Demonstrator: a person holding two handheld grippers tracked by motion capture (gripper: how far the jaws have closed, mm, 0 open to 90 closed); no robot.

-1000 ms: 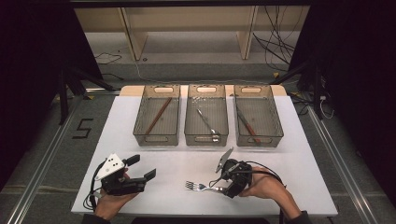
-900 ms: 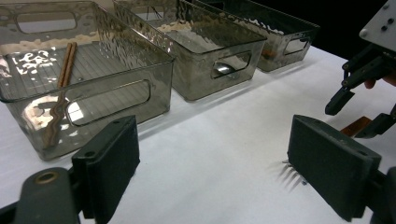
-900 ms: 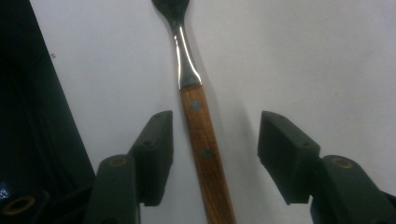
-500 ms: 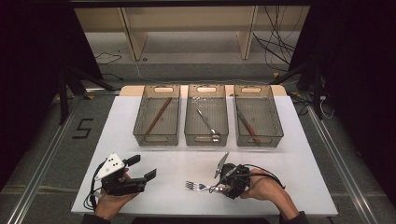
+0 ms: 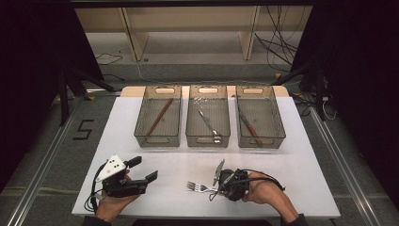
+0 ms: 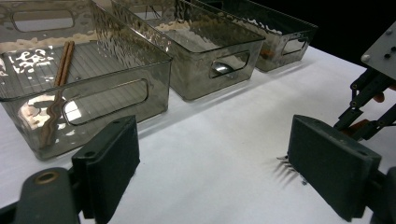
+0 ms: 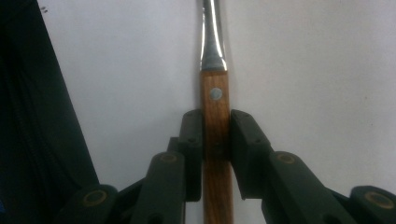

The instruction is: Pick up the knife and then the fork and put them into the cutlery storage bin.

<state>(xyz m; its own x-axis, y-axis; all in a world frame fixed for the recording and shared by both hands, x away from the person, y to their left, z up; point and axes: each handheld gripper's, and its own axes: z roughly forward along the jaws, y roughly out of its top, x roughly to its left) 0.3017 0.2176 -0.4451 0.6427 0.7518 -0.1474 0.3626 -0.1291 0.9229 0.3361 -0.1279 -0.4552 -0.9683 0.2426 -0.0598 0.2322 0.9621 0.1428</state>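
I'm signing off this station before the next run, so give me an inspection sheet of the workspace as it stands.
Surface: white table, bare around the fork.
Job's things: fork flat on the table, wooden handle between the right claw's pads, tines toward the left claw.
Bins: three smoky bins in a row; left bin holds chopsticks, middle bin a metal utensil, right bin a wooden-handled utensil.
Clutter: nothing seen.
Grippers: left claw open, hovering empty; right claw has just been closing, pads pressed on the fork handle.
Cables: one trails from each claw; loose wires on the floor at far right.
Surroundings: dark curtains, wooden shelf behind, a "5" marked on the floor.
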